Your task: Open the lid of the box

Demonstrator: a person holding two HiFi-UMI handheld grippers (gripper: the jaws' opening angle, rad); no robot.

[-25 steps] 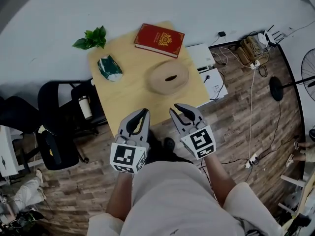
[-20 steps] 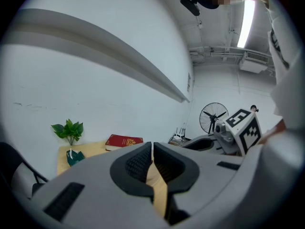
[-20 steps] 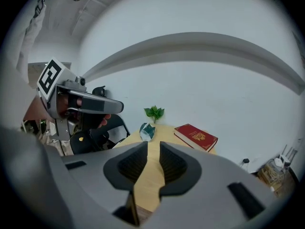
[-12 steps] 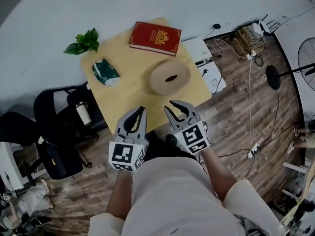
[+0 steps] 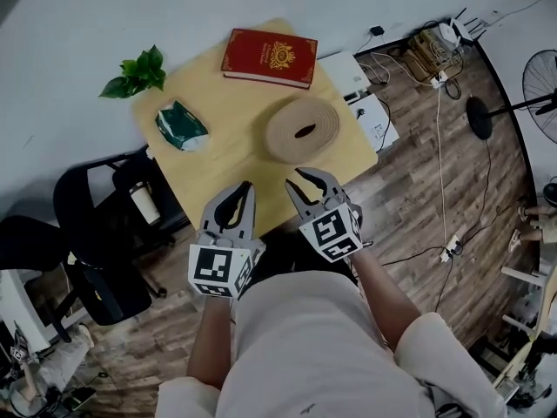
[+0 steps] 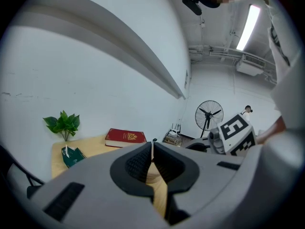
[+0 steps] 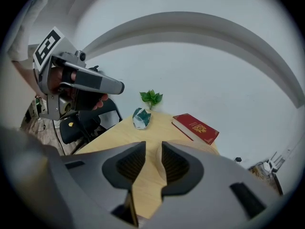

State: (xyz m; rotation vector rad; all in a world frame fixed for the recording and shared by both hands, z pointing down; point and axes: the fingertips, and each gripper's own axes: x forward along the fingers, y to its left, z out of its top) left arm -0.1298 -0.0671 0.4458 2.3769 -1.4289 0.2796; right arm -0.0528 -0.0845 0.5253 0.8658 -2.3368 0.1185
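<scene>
Box (image 5: 301, 130) beyond left tongs (image 5: 246, 187) and right tongs (image 5: 294, 178)

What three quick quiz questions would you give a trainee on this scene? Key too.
1. True or false: the round wooden box has its lid on.
2. Which lies nearest the plant? A red book; B green packet; C round wooden box.
3. How do the jaws of the left gripper and the right gripper stand?
Key: 1 true. 2 B. 3 left shut and empty; right open, having just been opening, with nothing between them.
</scene>
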